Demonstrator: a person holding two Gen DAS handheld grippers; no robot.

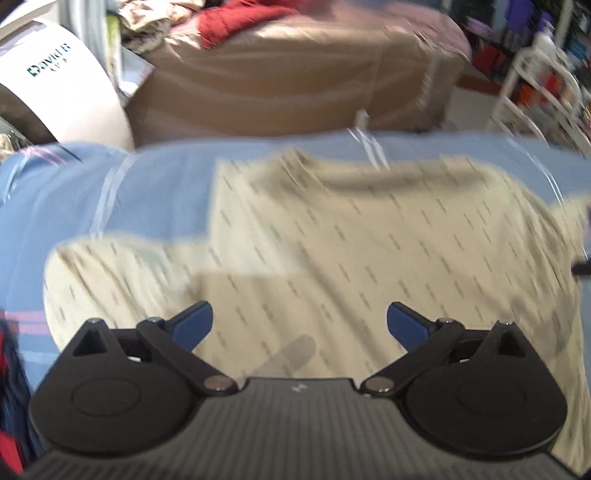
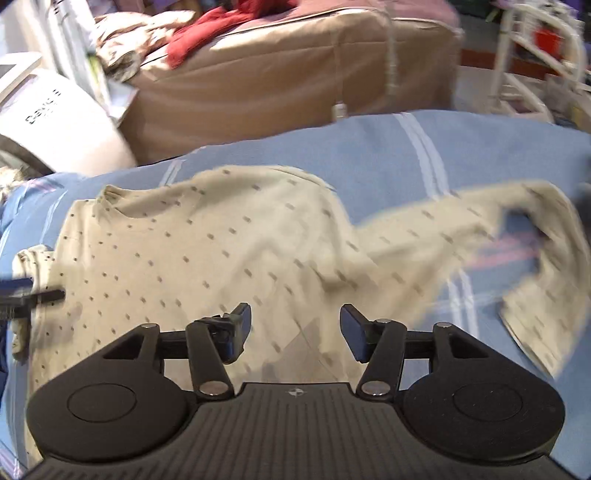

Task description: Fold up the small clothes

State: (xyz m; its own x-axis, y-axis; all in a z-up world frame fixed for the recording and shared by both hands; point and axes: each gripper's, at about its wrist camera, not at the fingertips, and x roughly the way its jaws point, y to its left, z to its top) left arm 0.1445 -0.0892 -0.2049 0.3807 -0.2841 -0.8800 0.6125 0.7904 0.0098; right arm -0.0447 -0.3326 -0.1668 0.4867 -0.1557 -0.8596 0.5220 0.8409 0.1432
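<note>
Hovering above a bed, two handheld grippers face a small cream shirt (image 2: 207, 251) with rows of dark dashes, spread nearly flat on a pale blue striped sheet (image 2: 369, 155). The left gripper (image 1: 300, 325) has its blue-tipped tongs wide apart and holds nothing; the shirt fills this blurred view from 9 o'clock to 3 o'clock. The right gripper (image 2: 295, 328) also has its tongs apart, less widely, and empty, poised over the shirt's body. In the right view the neckline sits near 10 o'clock, and one long sleeve (image 2: 517, 236) stretches toward 3 o'clock, its cuff end turned back on itself.

The fold looks barely begun. A good next step would likely be to pinch the sleeve near its cuff, taking one layer only, and carry it across the body in a low, smooth arc, while the other gripper steadies the shirt so the thin fabric does not drag or bunch.

The sheet is soft and slightly rumpled, so the cloth may slide. Beyond the bed at 12 o'clock stands a large tan-wrapped piece of furniture (image 2: 295, 66) with red cloth (image 2: 207, 29) heaped on top. A white curved object with printed lettering (image 1: 62, 92) sits at 10 o'clock, and a white wire rack (image 1: 535, 92) at 2 o'clock.
</note>
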